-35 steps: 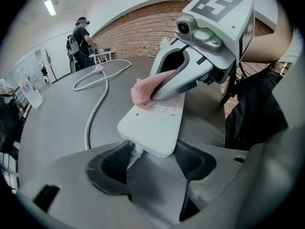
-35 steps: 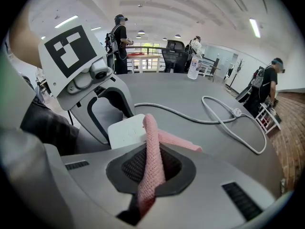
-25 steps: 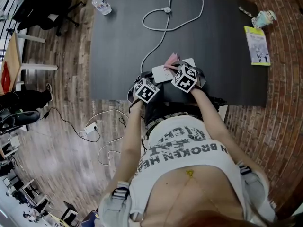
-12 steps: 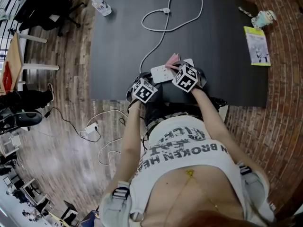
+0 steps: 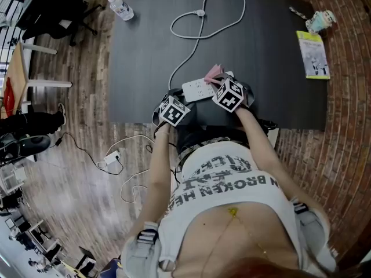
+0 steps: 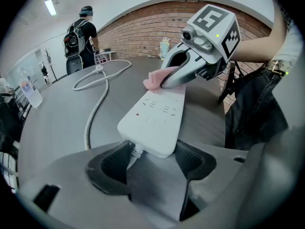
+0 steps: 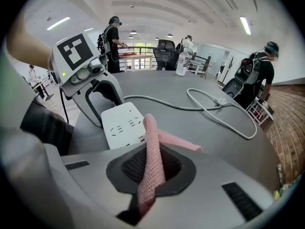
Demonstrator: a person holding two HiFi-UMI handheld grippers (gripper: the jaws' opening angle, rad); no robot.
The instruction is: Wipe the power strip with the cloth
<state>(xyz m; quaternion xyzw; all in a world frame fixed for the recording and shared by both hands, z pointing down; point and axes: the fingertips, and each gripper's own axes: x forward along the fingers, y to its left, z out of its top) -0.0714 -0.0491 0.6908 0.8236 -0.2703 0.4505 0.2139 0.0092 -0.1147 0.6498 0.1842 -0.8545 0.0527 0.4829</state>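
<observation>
Wipe in hand: my left claw clamps the strip, right claw pinches the cloth at its far end; next, draw cloth along its top.

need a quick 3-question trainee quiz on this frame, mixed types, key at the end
1. True or false: the right gripper is shut on the cloth.
2. Where does the left gripper clamp the power strip? A) its cord end B) its middle C) the end under the cloth
3. Fill in: in the head view, the water bottle lies at the table's far ___ corner.

Key: 1 true; 2 A; 3 left.
</observation>
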